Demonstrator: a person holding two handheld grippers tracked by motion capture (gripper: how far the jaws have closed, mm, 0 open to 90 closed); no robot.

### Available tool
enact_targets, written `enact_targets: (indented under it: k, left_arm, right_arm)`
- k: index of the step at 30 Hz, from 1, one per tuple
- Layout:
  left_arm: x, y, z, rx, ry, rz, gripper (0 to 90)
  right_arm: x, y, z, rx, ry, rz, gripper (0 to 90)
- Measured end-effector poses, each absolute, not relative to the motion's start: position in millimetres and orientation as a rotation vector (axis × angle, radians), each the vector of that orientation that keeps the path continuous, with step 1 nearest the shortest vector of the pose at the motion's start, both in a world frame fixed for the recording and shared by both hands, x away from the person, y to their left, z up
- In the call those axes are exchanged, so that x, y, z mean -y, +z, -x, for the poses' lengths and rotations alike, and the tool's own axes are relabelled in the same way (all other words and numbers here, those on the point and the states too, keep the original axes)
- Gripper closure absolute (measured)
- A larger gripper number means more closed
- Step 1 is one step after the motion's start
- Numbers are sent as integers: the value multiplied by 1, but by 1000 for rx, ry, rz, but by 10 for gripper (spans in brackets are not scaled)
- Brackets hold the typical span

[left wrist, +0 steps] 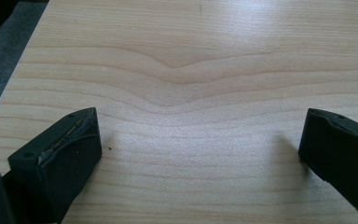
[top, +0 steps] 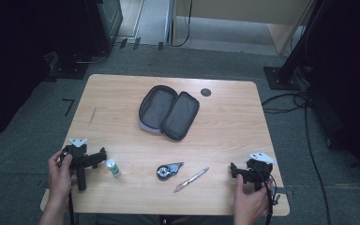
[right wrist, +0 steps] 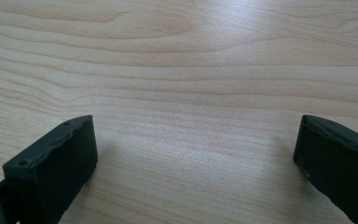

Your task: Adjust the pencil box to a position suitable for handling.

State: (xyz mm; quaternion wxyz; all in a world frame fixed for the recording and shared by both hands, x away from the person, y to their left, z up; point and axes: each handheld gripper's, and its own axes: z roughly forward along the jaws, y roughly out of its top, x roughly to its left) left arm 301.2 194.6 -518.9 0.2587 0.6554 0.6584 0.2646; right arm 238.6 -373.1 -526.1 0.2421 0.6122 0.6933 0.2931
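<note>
— What's cut off here?
— In the left gripper view, both jaws of the left gripper [left wrist: 198, 149] run off the bottom edge. Likewise for the right gripper [right wrist: 196, 149] in its own view.
— And from above?
— The forearms leave the bottom edge. The green-capped tube [top: 113, 167] is too small to read.

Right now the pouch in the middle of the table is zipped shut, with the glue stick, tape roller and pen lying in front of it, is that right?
Not quite. The pouch lies unzipped and spread open, as the high view shows. The rest holds: the glue stick, tape roller and pen lie in front of it on the table.
</note>
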Motion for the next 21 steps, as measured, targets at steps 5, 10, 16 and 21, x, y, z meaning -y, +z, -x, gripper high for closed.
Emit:
enact_targets:
  k: [5, 10, 16, 21]
  left_arm:
    - [-195, -519, -301, -1784, 717, -1775, 0]
    - [-195, -519, -301, -1784, 714, -1772, 0]
    - [-195, -519, -301, -1785, 715, -1774, 0]
    - [-195, -519, -301, -1784, 716, -1776, 0]
  right_arm:
    - [373, -526, -239, -1891, 800, -1680, 0]
    - [372, -526, -238, -1854, 794, -1698, 24]
    - [375, -524, -232, -1807, 793, -1724, 98]
    - [376, -522, -227, -1771, 771, -1756, 98]
